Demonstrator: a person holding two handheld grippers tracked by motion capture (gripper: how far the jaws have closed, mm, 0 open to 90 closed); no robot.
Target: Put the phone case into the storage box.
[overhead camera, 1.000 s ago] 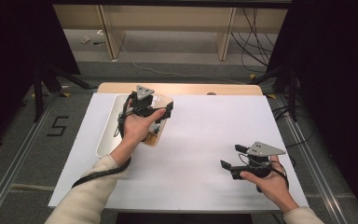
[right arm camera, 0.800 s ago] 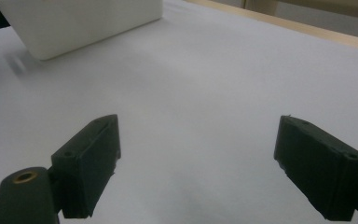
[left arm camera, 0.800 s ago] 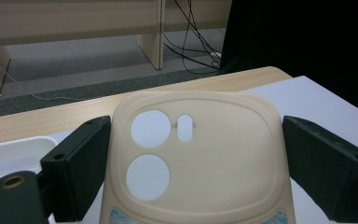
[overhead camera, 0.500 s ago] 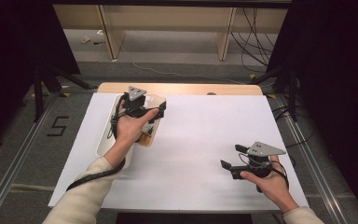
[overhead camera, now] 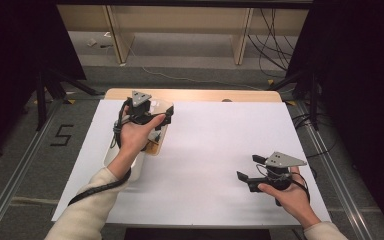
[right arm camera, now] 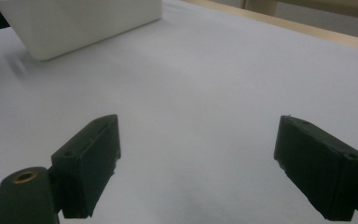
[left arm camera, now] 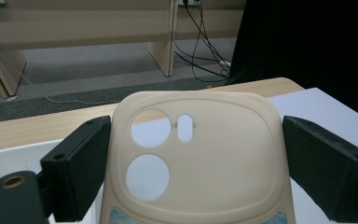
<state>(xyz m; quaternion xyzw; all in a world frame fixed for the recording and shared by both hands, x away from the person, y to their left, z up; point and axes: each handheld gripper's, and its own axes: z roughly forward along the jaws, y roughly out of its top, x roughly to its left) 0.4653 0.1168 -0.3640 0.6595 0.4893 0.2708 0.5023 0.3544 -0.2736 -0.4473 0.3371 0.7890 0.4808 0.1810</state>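
Observation:
A cream phone case (left arm camera: 205, 154) with round camera cut-outs stands between the jaws of my left gripper (left arm camera: 196, 177). The jaws are spread wide, with its side edges right at their inner faces. In the high view the left gripper (overhead camera: 164, 118) hovers over the far end of a white tray (overhead camera: 114, 161) at the table's left, and the case (overhead camera: 156, 139) peeks out under the hand. My right gripper (overhead camera: 248, 168) rests low over the white sheet at the front right. It is open, and the right gripper (right arm camera: 196, 154) has nothing between its fingers.
A white sheet (overhead camera: 215, 135) covers the table, with a wooden strip (overhead camera: 200, 95) bare along the far edge. The white tray (right arm camera: 74, 23) stands far off in the right gripper view. Beyond the table are wooden furniture legs and floor cables.
My left gripper has shifted a little to the left and farther back over the tray. The right gripper has stayed in place.

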